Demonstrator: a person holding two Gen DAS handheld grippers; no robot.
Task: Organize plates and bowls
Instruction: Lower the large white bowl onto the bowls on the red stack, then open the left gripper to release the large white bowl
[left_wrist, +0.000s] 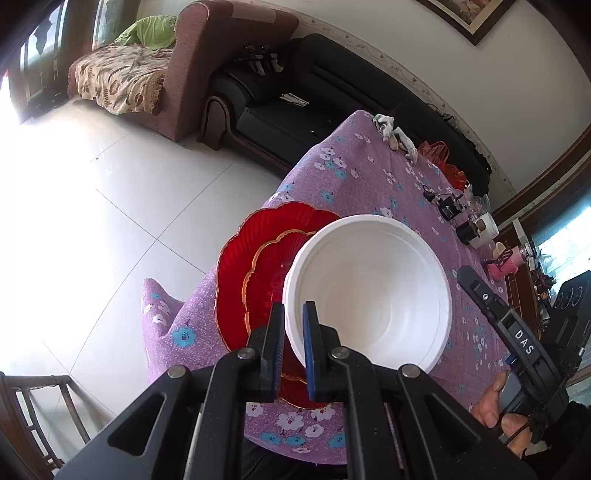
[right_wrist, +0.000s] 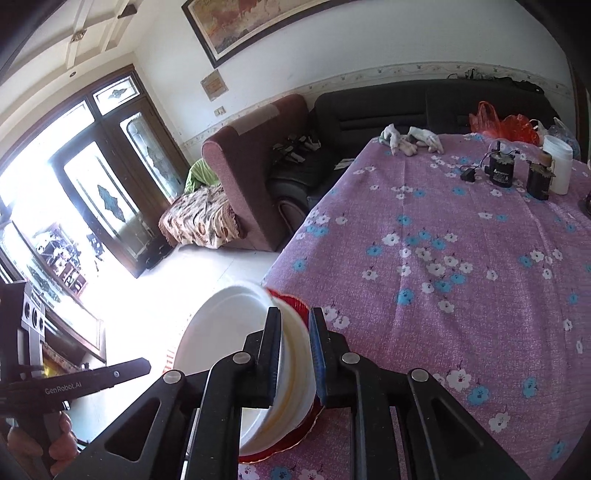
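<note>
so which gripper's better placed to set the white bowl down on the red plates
Left. The left gripper pinches the white bowl rim directly over the stacked red plates. The right gripper grips the opposite rim, toward the table's open side.

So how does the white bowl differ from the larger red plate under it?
The white bowl is deep, plain and opaque; the larger red plate is shallow, scalloped and gold-edged. The bowl is gripped at its rim by both tools; the plate lies on the table ungripped. Both are round.

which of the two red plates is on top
The smaller red plate, gold rim, sits on the larger red plate, whose scalloped edge shows around it.
</note>
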